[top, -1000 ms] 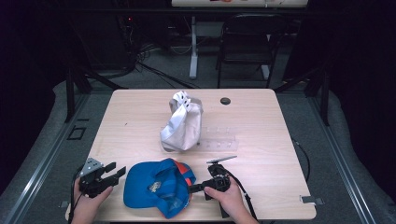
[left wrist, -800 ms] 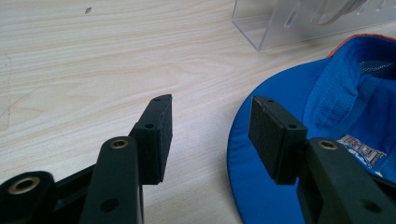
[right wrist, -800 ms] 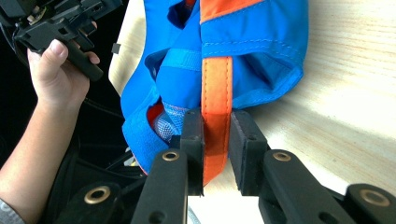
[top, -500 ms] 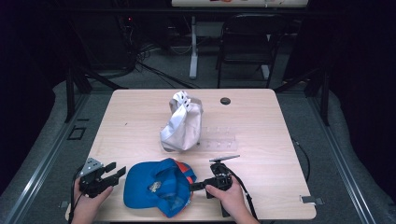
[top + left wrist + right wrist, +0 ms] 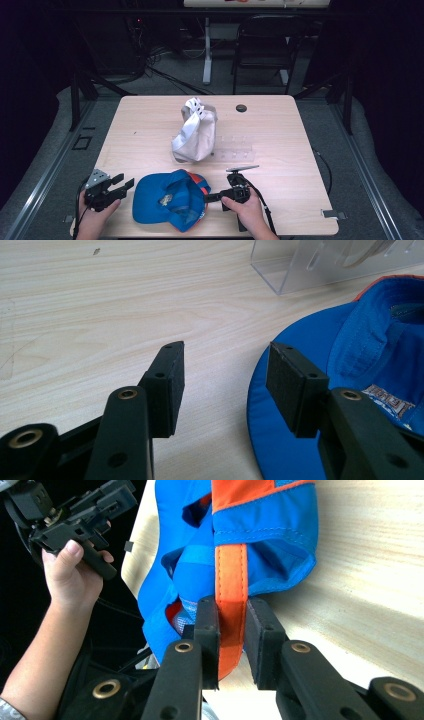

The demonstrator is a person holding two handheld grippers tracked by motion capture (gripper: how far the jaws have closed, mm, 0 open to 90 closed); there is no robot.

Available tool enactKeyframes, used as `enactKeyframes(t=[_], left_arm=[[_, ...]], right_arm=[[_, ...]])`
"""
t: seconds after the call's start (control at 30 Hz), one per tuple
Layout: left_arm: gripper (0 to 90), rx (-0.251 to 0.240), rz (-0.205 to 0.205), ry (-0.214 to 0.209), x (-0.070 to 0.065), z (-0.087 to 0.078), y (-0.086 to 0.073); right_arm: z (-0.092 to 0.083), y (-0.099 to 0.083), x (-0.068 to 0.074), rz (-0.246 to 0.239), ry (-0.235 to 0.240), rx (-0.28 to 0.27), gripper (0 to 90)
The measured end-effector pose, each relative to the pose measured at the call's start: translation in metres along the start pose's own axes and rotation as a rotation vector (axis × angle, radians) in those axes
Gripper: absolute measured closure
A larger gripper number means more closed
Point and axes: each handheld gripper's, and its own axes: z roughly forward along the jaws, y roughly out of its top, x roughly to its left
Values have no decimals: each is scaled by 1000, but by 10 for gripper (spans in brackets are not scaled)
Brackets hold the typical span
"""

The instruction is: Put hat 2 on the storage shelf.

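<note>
The blue cap [image 5: 170,200] lies upside down on the near part of the counter [image 5: 295,140], between the two hands. Its orange strap [image 5: 231,575] runs across the back opening. The right tongs [image 5: 212,197] are clamped on this strap: in the right gripper view both jaws press on the orange band from each side, and the cap hangs away from them over the wood. The left tongs [image 5: 125,184] are held just beside the brim of the cap, at its left side, with the jaws wide apart and nothing between them; one jaw stands over the blue brim [image 5: 270,440]. Behind the cap, near the middle of the counter, a white cap [image 5: 196,132] sits on a clear plastic stand [image 5: 235,147].
</note>
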Motion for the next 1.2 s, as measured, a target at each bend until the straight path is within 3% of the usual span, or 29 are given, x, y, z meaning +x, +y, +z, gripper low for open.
enactKeyframes(t=[0.13,0.17,0.23,0.5,0.7,0.77,0.8,0.83,0.97,1.03,1.2], left_arm=[[503,6,1,2,0,0,0],[503,6,1,2,0,0,0],[503,6,3,2,-1,1,0],[502,4,1,6,-1,0,0],[503,-6,4,7,-2,2,0],[503,5,6,5,-2,1,0],[503,5,7,5,-2,1,0],[503,4,6,5,-2,1,0],[503,5,7,4,-2,0,0],[503,4,6,4,-2,0,0],[503,4,7,3,-2,0,0]], right_arm=[[-4,1,2,16,7,-20,777],[-7,2,0,-12,9,13,778],[-6,1,3,10,16,-12,778],[-14,5,7,-5,21,-32,779],[-37,16,24,13,49,-90,780],[-45,20,28,-10,54,-74,780],[-50,23,31,-24,23,-59,780],[-51,24,34,-20,47,-78,780],[-62,30,44,-38,6,-60,780],[-65,31,47,-41,17,-64,780],[-81,32,52,-32,-11,-39,780]])
